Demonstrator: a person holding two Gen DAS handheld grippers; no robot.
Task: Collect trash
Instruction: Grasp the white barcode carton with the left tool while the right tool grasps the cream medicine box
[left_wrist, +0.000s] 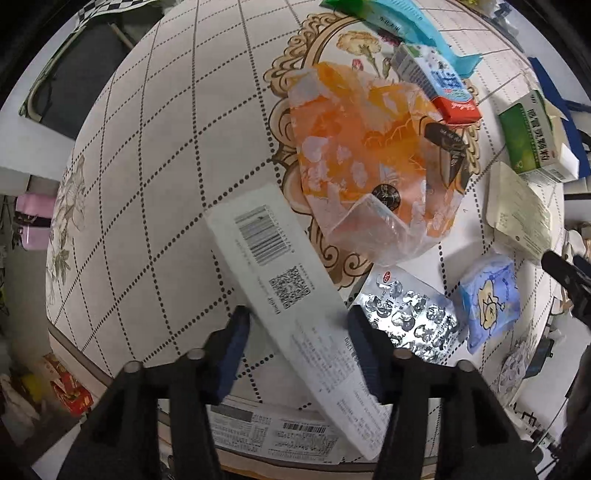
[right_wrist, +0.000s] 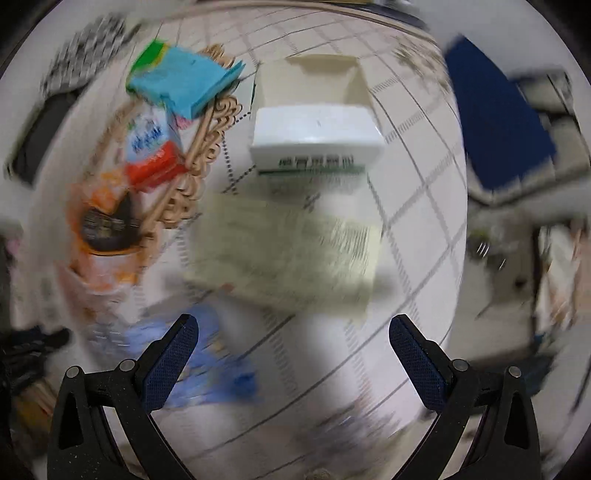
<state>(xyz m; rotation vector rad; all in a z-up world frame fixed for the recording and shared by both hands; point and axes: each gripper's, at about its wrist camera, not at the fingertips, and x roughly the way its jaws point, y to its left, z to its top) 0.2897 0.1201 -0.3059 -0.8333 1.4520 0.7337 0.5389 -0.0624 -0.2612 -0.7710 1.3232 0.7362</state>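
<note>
In the left wrist view a long white box (left_wrist: 284, 280) with a barcode and QR code lies tilted between my left gripper's (left_wrist: 297, 325) fingers; the jaws stand apart on either side of it, not clamped. Beyond it lie an orange plastic bag (left_wrist: 365, 158), a silver blister pack (left_wrist: 410, 317) and a small blue packet (left_wrist: 491, 299). My right gripper (right_wrist: 291, 332) is open and empty above the table, in a blurred view. Ahead of it lie a cream folded leaflet (right_wrist: 288, 251) and a white and green box (right_wrist: 314, 136) with its flap open.
A teal box (right_wrist: 184, 85) and a red and blue carton (right_wrist: 151, 155) lie at the far side. The round table (left_wrist: 147, 184) has a patterned cloth. Labelled cardboard (left_wrist: 273, 432) sits below the table's near edge. A dark blue object (right_wrist: 498, 118) lies right.
</note>
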